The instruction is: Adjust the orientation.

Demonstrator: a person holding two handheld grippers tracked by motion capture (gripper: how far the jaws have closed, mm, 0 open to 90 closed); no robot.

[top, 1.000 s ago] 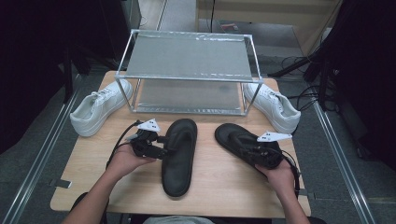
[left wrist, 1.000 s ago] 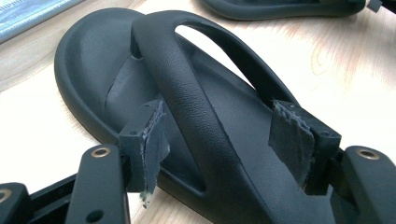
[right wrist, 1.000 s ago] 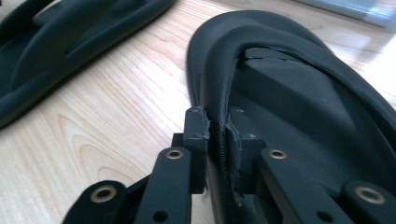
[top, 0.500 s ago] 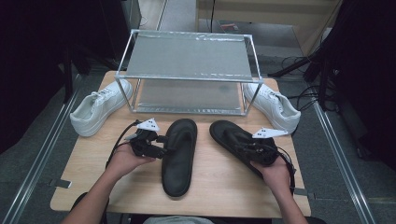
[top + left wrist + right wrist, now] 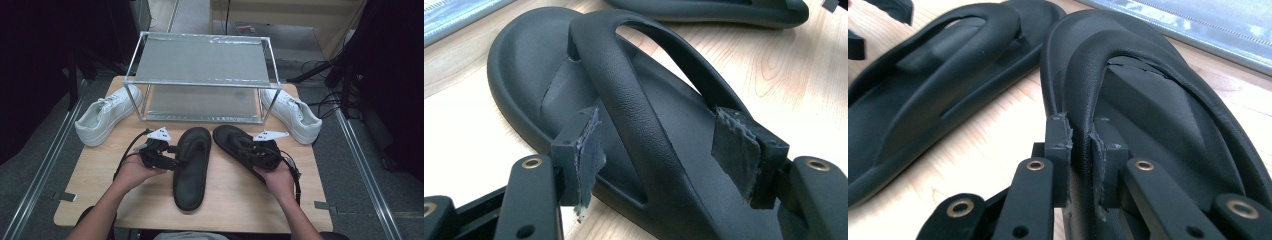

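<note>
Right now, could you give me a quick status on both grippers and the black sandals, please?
Left gripper open, jaws astride left sandal strap. Right gripper shut on right sandal strap. Shoe rack close ahead, white sneakers at both its sides.

place: lab or test room | evidence: bare wooden counter (image 5: 235,200), metal shelf rack (image 5: 200,75), floor cables (image 5: 320,70), dark surroundings

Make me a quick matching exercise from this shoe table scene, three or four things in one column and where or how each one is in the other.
1. left gripper
2. right gripper
3. white sneakers
4. metal rack

A. one at each end of the rack
B. jaws open around a sandal strap
C. far side of the table, both shelves bare
D. shut on a sandal strap

Pairs: 1-B, 2-D, 3-A, 4-C
</note>
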